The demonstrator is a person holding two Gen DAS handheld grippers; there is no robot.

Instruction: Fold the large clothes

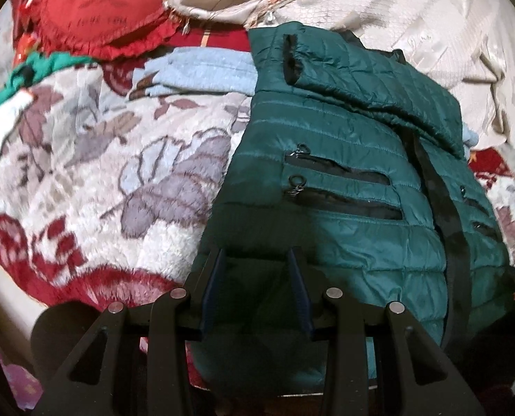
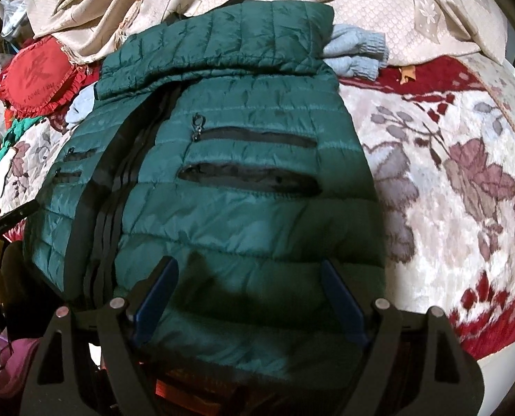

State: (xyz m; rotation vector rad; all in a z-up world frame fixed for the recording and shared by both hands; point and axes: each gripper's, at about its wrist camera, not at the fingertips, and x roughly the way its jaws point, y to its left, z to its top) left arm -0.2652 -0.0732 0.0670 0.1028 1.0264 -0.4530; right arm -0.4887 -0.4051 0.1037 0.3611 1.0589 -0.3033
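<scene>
A: Judging by its sheen and puffy stitched rows, the dark green quilted puffer jacket [image 2: 243,180] looked light, soft and slippery; it lay front-up on the bed, black centre zip closed, one sleeve [image 1: 371,79] folded across the chest.

B: Where would you have taken hold?

A: At the bottom hem, one corner per claw. The padding would spring back, so a deep pinch through both layers seemed wiser than a nip at the shiny shell. The zip pulls [image 1: 297,183] on the pockets could snag.

B: And the claws?

A: The left claw [image 1: 257,260] stood over the hem's left part with its jaws narrowly parted, green fabric showing between the pads; I could not tell whether it was pinching. The right claw [image 2: 247,270] hung wide open above the lower right panel, gripping nothing.

B: The surroundings?

A: A plush cream blanket with red and mauve flowers [image 2: 448,187] covered the bed, soft and grippy underneath. A pale blue knitted garment [image 2: 358,52] peeked from under the collar, beige patterned cloth [image 2: 413,7] was heaped behind, and a red frilled round cushion [image 1: 101,10] sat at the far left.
</scene>
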